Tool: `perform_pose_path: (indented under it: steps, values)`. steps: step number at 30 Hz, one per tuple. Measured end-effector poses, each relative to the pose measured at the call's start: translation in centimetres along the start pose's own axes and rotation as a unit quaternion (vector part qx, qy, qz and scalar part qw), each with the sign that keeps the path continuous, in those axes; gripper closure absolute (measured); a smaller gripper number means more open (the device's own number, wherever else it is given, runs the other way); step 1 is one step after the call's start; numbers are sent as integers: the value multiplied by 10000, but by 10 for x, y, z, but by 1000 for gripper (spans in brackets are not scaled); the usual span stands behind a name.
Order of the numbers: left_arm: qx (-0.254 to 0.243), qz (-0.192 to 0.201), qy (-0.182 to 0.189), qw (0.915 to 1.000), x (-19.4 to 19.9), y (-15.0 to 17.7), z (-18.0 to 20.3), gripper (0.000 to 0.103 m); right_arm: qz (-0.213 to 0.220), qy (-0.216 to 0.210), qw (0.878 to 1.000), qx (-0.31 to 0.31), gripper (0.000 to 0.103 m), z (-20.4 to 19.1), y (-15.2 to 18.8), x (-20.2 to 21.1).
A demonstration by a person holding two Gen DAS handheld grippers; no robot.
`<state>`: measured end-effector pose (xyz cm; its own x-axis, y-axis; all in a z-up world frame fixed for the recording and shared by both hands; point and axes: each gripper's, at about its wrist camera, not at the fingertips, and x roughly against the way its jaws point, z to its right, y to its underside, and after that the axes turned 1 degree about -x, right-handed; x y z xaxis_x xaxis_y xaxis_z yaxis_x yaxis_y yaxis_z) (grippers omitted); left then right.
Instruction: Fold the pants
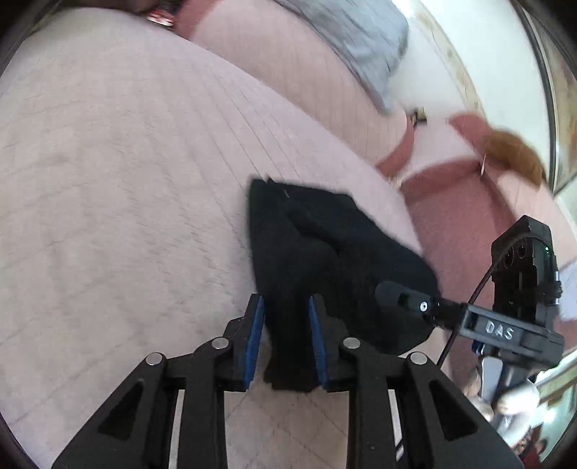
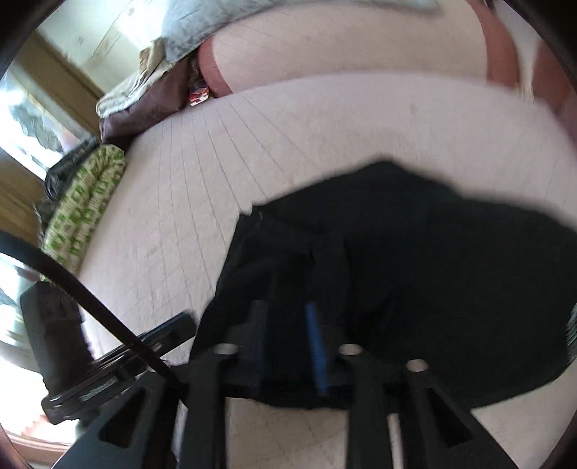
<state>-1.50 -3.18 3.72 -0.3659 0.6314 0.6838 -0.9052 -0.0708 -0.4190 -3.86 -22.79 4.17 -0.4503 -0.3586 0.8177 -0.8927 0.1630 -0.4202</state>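
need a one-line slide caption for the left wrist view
Left gripper clamps a bunched fold of the black pants over the pink quilted bed, with the right gripper gripping alongside.

Both cameras sit at the back of their grippers and look forward along the fingers, angled down at a pale quilted bed cover [image 1: 108,173] from close range. The left wrist view faces across the cover toward a grey blanket [image 1: 353,43] at its far edge, with the right gripper [image 1: 404,299] intruding from the right side. The right wrist view faces the same cover [image 2: 223,180] toward that blanket [image 2: 202,29], with a green patterned cushion [image 2: 86,202] at the cover's left edge. The two views share the black pants [image 1: 324,245] lying on the cover, filling the near foreground [image 2: 432,259] of each.
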Motion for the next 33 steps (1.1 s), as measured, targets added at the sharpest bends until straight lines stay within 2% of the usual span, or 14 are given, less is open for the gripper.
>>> perform_pose_path:
  steps: [2, 4, 6, 7, 12, 14, 18, 20, 22, 23, 25, 27, 28, 33]
  values:
    - [-154, -244, -293, 9992, -18, 9, 5, 79, -56, 280, 9991, -327, 63, 16, 16, -9]
    - [-273, -190, -309, 9990, -13, 15, 6, 78, -83, 490, 9968, -622, 65, 39, 33, -11]
    - [-267, -296, -229, 9989, -6, 17, 6, 77, 155, 118, 9959, -889, 67, 56, 46, 4]
    - [-231, -322, -167, 9991, -3, 19, 3, 76, 219, 89, 9952, -953, 68, 59, 50, 12]
    - [-190, -326, -70, 9993, 4, 21, 5, 75, 607, 589, 9958, -351, 64, 35, 41, 31]
    - [-340, -179, -149, 9991, 10, 21, 12, 75, 692, 466, 9962, -242, 64, 24, 33, 32]
    - [-440, -12, -328, 9985, 16, 21, 14, 67, 623, -191, 9974, -316, 64, 8, 10, 11]
    - [-434, 19, -437, 9981, 17, 19, 11, 64, 251, -471, 9974, -479, 50, 8, 2, -15]
    - [-378, 47, -497, 9980, 20, 17, 6, 63, 33, -283, 9980, -565, 53, 23, -3, -28]
    - [-333, 53, -487, 9982, 22, 16, 3, 62, 119, -170, 9984, -532, 65, 26, -3, -29]
    - [-240, 97, -450, 9987, 25, 14, -2, 60, 481, 101, 9975, -500, 70, 35, 0, -12]
    - [-217, 140, -457, 9986, 28, 12, -4, 56, 974, 919, 9897, -496, 58, 45, 5, 15]
    - [-219, 164, -471, 9985, 28, 11, -4, 56, 1175, 1064, 9861, -503, 53, 55, 12, 31]
    - [-559, 159, -450, 9973, 28, 15, 12, 55, 1849, 1166, 9697, -1094, 42, 117, 56, 108]
